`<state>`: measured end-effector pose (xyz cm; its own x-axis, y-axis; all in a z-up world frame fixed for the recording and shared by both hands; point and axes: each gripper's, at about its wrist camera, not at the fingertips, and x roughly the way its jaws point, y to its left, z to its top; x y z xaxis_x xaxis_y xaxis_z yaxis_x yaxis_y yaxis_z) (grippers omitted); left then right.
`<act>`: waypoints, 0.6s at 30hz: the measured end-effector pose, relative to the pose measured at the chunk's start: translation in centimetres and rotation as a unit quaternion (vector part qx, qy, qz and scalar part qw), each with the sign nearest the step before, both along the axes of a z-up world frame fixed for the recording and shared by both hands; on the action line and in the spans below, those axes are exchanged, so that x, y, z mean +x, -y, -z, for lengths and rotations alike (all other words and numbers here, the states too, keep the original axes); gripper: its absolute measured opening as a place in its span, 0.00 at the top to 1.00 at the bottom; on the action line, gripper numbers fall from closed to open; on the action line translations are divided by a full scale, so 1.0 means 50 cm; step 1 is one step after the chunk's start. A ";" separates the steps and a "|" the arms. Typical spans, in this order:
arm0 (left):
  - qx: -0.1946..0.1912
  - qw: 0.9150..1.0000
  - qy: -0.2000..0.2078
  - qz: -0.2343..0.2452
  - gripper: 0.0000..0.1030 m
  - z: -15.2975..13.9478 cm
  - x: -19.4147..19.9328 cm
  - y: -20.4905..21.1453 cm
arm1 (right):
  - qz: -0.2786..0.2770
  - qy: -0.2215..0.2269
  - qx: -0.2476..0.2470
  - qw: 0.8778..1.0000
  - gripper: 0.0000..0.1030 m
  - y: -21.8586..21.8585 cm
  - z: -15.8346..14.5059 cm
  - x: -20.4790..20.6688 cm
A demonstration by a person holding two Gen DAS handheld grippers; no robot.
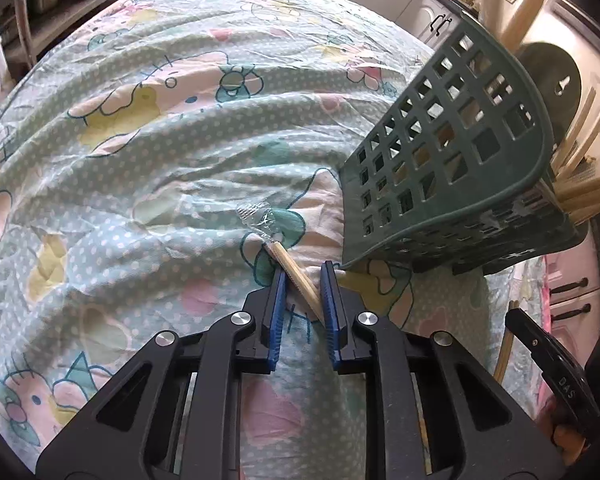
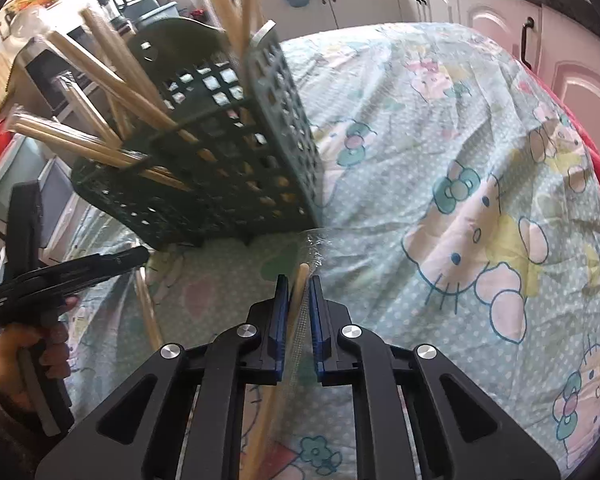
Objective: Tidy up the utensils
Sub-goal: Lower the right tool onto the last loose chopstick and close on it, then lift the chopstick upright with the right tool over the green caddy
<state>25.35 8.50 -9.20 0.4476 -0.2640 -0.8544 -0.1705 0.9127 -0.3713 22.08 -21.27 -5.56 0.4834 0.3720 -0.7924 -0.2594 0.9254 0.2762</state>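
In the left wrist view, the left gripper [image 1: 303, 276] sits low in the middle of the frame, its blue fingers [image 1: 278, 300] narrowed around a wooden chopstick [image 1: 298, 276] that crosses the gap at a slant, touching both pads. The far tip of this chopstick carries a crumpled bit of clear wrapper [image 1: 256, 216] lying on the cartoon-print cloth [image 1: 140, 140] that covers the table. A green slotted basket [image 1: 452, 160] stands at the right of the frame, just beyond the fingers, with more chopsticks [image 1: 580, 192] sticking out of its far side.

In the right wrist view, the right gripper [image 2: 299, 292] is at bottom centre, its fingers [image 2: 316, 320] drawn close on a second chopstick [image 2: 296, 304] that runs lengthwise between them and on down past the bottom edge; a clear sleeve clings to it. The basket [image 2: 276, 128] fills the upper left, leaning, with a bundle of chopsticks [image 2: 100, 72] fanning out of it. At the lower left edge a hand [image 2: 28, 352] holds the other black gripper, and another chopstick [image 2: 148, 312] lies on the cloth [image 2: 460, 140] beside it.
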 end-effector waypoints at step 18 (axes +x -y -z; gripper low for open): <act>-0.056 0.994 0.088 -0.020 0.96 -0.118 -0.098 -0.058 | -0.046 0.069 0.012 0.996 0.93 -0.058 -0.102 -0.039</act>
<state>20.43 11.41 -3.31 0.5995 -0.3319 -0.7283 -0.1300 0.8575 -0.4978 20.14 -18.38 -0.46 0.5498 0.4390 -0.7106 -0.3808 0.8889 0.2545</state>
